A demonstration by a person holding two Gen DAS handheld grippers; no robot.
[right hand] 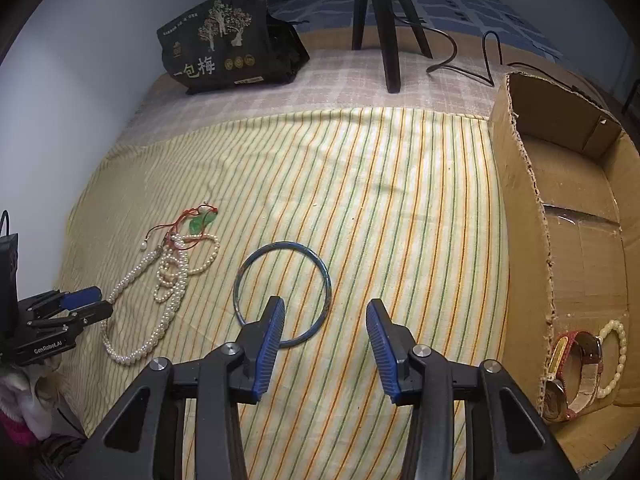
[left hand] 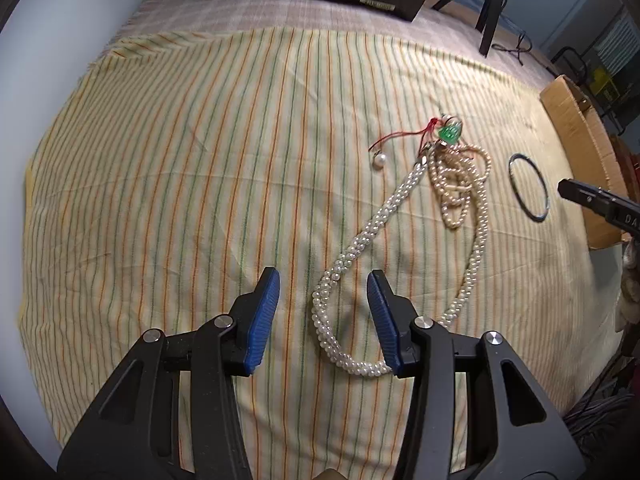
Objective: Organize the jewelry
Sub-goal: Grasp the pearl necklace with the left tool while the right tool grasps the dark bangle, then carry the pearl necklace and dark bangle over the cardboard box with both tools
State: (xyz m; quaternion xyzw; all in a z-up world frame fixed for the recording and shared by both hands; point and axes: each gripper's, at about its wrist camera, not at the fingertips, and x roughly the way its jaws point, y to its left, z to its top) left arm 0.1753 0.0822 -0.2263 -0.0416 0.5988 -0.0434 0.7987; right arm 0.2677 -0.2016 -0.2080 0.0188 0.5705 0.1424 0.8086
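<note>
Near field: my left gripper (left hand: pixel 323 280) stands part open, jaws astride the near loop of the twisted pearl rope (left hand: pixel 347 256) — nothing pinched yet. To grip well I should lower until both pads bracket the strand at 6 o'clock of its loop, then close squarely so the beads cannot roll out.

My right gripper (right hand: pixel 325 310) is likewise part open, holding nothing; its left pad overlaps the blue bangle (right hand: pixel 282 294), whose rim must sit between the pads before closing.

Further out: the tangled small pearl strings (left hand: pixel 460 184) and green pendant (left hand: pixel 450 133) at 1 o'clock — lift slowly to avoid dragging them. The cardboard box (right hand: pixel 520 168) at 2 o'clock already holds a watch (right hand: pixel 576 372) and a bead bracelet (right hand: pixel 616 356).
</note>
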